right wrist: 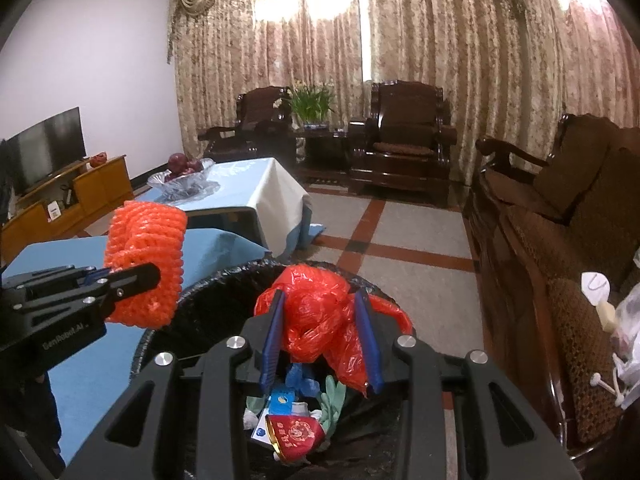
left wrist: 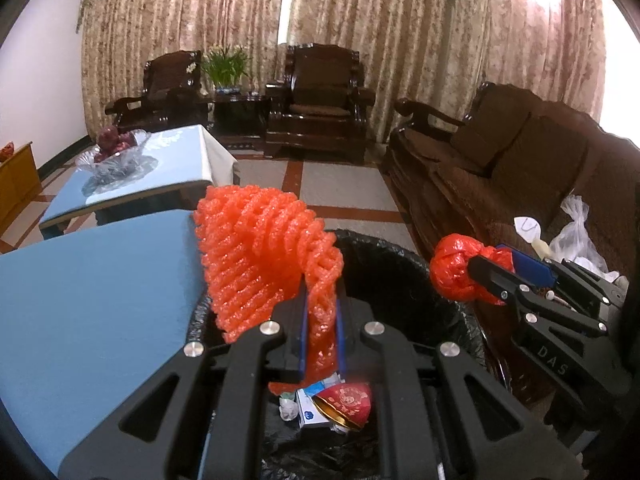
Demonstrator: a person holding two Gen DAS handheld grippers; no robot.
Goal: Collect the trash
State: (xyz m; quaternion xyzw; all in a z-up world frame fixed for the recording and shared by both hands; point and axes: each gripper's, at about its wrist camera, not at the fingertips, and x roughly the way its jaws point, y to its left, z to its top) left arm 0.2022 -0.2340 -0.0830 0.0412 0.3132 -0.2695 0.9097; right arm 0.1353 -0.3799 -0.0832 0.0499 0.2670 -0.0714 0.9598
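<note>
Patterned curtains (right wrist: 400, 40) backlit across far wall. Two dark armchairs (right wrist: 404, 140) far, potted plant (right wrist: 312, 104) between. Brown sofa (right wrist: 560, 208) right. TV (right wrist: 44, 148) on wooden cabinet (right wrist: 68, 204) left. Tiled floor (right wrist: 400, 232), red bands.

You get daylight glowing through the curtains (right wrist: 400, 60) at twelve o'clock, blown out white in patches. The room below is dimmer, and the sofa (left wrist: 520, 168) at three o'clock reads dark. Edges bend and darken into black corners; detail looks soft.
</note>
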